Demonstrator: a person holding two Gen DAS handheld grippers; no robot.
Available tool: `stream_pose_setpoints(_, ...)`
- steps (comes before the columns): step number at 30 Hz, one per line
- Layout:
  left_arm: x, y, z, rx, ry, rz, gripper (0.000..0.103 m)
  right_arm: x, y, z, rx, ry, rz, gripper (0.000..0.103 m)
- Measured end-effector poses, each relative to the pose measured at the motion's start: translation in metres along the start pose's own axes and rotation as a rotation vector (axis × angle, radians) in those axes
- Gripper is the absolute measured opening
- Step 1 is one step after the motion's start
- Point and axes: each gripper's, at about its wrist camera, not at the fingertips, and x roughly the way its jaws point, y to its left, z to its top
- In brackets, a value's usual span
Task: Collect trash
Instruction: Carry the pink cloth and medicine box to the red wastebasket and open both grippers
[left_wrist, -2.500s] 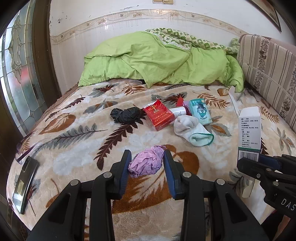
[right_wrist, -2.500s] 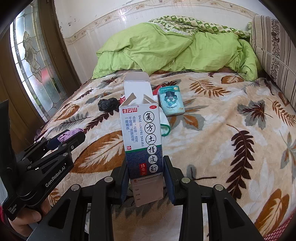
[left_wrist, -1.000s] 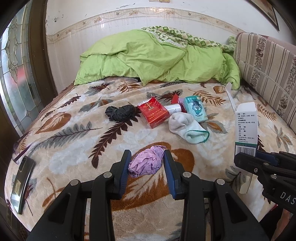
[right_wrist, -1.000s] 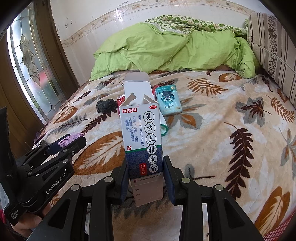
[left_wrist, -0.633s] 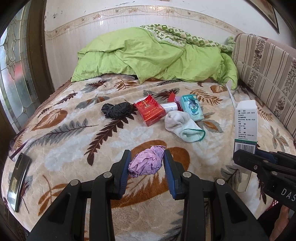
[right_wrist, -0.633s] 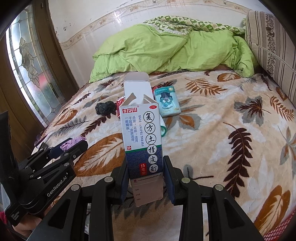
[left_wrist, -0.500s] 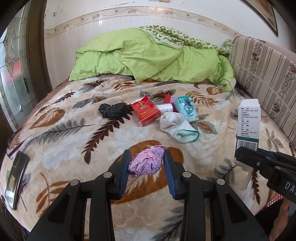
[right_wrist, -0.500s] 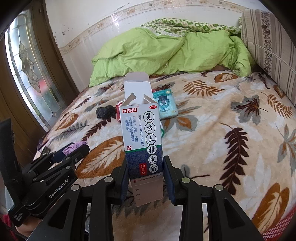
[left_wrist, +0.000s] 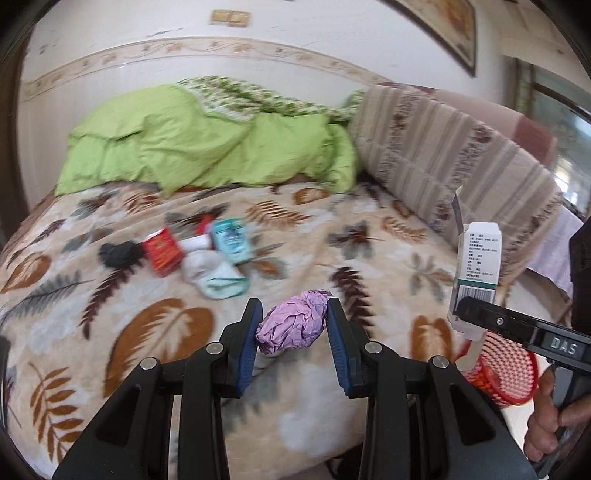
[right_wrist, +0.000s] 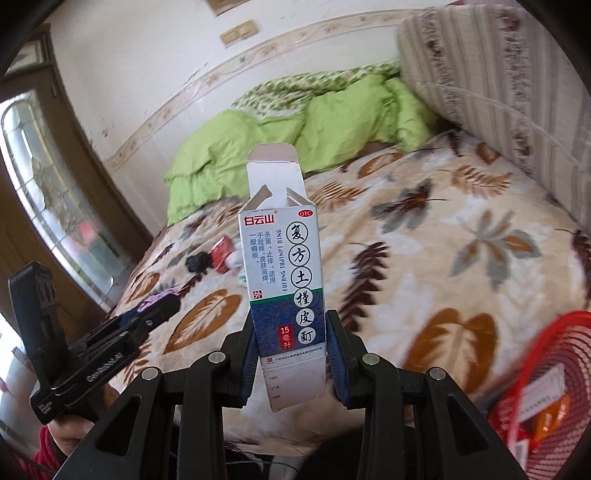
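My left gripper (left_wrist: 291, 325) is shut on a crumpled purple paper ball (left_wrist: 295, 323), held above the near part of the bed. My right gripper (right_wrist: 290, 343) is shut on an upright white and blue medicine box (right_wrist: 282, 266) with its top flap open; that box (left_wrist: 478, 258) also shows at the right of the left wrist view. A red mesh basket (right_wrist: 554, 387) with a few wrappers inside stands low beside the bed at the right, seen too as the basket (left_wrist: 498, 365) under the right gripper's arm. More litter lies mid-bed: a red pack (left_wrist: 162, 251), a black wad (left_wrist: 118, 253), a teal pack (left_wrist: 231, 240).
A white sock (left_wrist: 212, 275) lies by the litter. A green quilt (left_wrist: 207, 147) is heaped at the head of the leaf-patterned bed (left_wrist: 369, 240). A striped cushion (left_wrist: 443, 155) lines the right side. A stained-glass door (right_wrist: 48, 206) stands left. A hand (left_wrist: 546, 421) grips the right tool.
Both grippers have swung right and risen a little, still holding the paper ball and the box. The red basket has come into view at the right; the phone at the left has gone out of view.
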Motion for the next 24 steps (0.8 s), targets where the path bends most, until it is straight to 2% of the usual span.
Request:
stream_pose_setpoints(3, 0.000, -0.036, 0.009, 0.034, 0.005, -0.094, 0.034, -0.034, -0.036, -0.001, 0.048, -0.037, -0.078, 0.036)
stream_pose_setpoints(9, 0.018, -0.122, 0.017, 0.129, 0.074, -0.288, 0.034, -0.093, -0.116, -0.008, 0.176, -0.088, -0.255, 0.036)
stream_pose_setpoints(13, 0.039, -0.176, 0.017, 0.159, 0.135, -0.399, 0.034, -0.121, -0.152, -0.017, 0.253, -0.103, -0.319, 0.036)
stream_pose_setpoints(19, 0.065, -0.244, 0.009, 0.215, 0.209, -0.512, 0.034, -0.139, -0.181, -0.026, 0.308, -0.111, -0.374, 0.036)
stream_pose_setpoints(21, 0.072, -0.259, 0.005, 0.235, 0.245, -0.550, 0.041, -0.140, -0.189, -0.029, 0.327, -0.099, -0.393, 0.037)
stream_pose_setpoints(22, 0.075, -0.265, 0.003, 0.246, 0.261, -0.548, 0.053, -0.139, -0.193, -0.031, 0.341, -0.094, -0.404, 0.038)
stream_pose_setpoints(23, 0.074, -0.268, 0.001, 0.249, 0.259, -0.540, 0.058, -0.140, -0.198, -0.032, 0.357, -0.087, -0.410, 0.043)
stream_pose_setpoints(24, 0.072, -0.268, 0.000, 0.249, 0.252, -0.544, 0.058, -0.141, -0.203, -0.035, 0.375, -0.085, -0.408, 0.045)
